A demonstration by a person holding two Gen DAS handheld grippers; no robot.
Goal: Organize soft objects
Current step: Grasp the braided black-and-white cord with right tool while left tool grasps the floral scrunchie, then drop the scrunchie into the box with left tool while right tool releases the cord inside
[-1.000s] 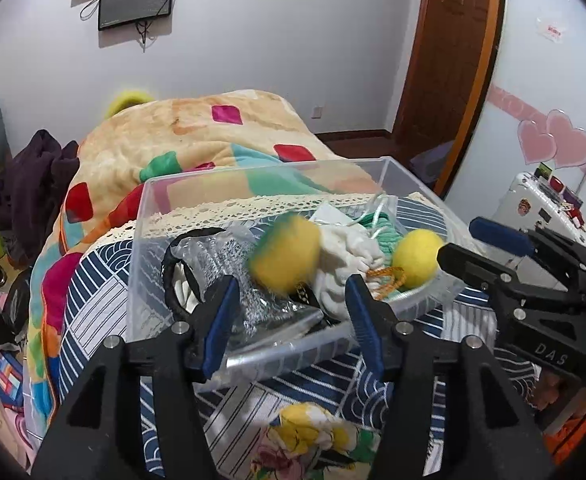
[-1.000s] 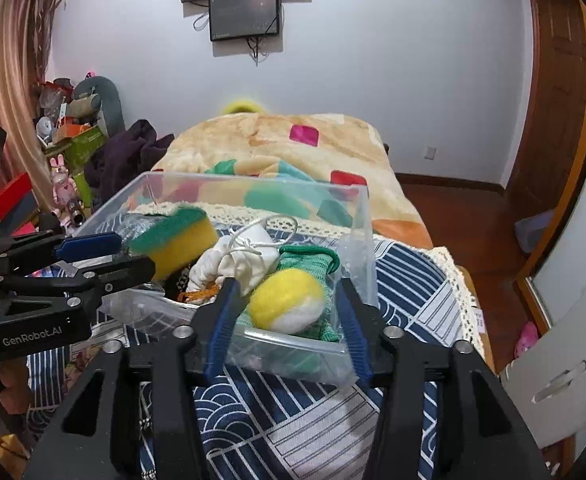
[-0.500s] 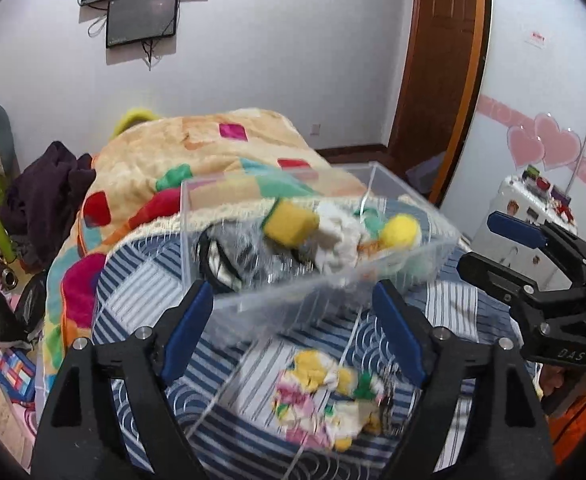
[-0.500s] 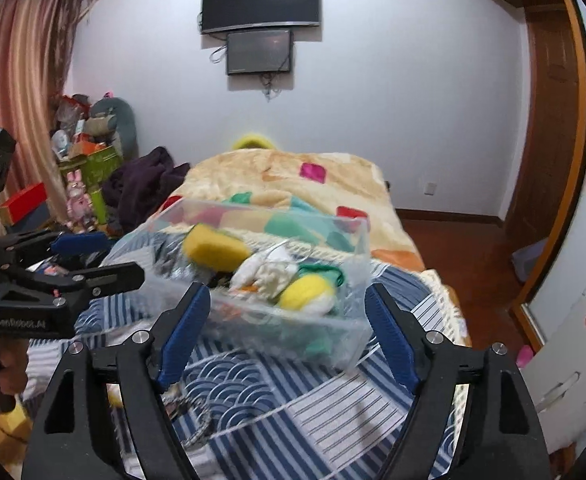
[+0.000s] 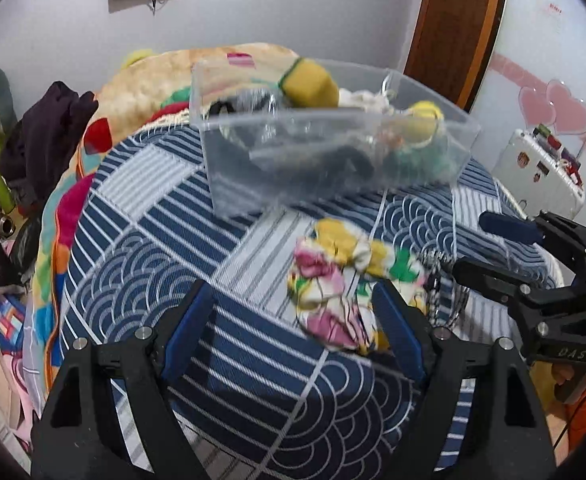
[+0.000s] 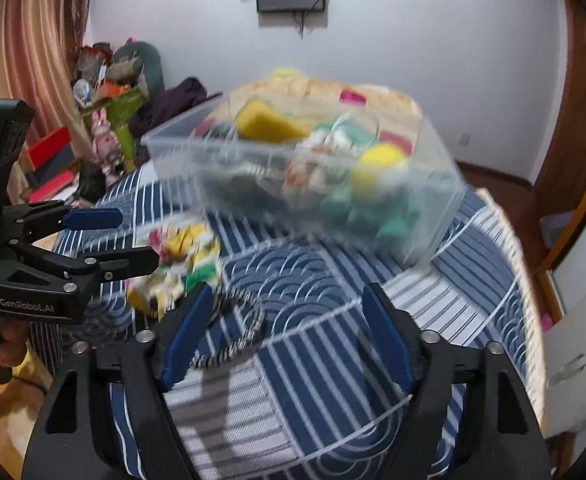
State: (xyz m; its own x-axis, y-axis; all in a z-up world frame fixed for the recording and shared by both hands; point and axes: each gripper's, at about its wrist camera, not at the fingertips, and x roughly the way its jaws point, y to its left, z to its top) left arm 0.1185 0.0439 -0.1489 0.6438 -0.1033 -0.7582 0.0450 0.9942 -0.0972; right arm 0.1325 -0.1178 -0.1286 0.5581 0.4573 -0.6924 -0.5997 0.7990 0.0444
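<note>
A clear plastic bin [image 5: 229, 176] [image 6: 433, 216] stands on the blue patterned table cloth. It holds a yellow-green sponge [image 5: 309, 80] [image 6: 269, 122], a yellow ball [image 5: 423, 120] [image 6: 377, 164], white and green cloths. A floral cloth [image 5: 333, 284] [image 6: 181, 256] lies in front of the bin, with a black-white braided band [image 6: 237, 332] beside it. My left gripper [image 5: 293, 328] is open and empty, just before the floral cloth. My right gripper [image 6: 289, 332] is open and empty, above the band.
A bed with a colourful blanket [image 5: 165, 76] lies behind the table. Toys and dark clothes [image 6: 105, 92] pile at the left. A white case [image 5: 541, 164] stands at the right, near a wooden door [image 5: 453, 20].
Both grippers have let go of the bin, opened wide and pulled back from it. The floral cloth and the band have come into view near the fingers.
</note>
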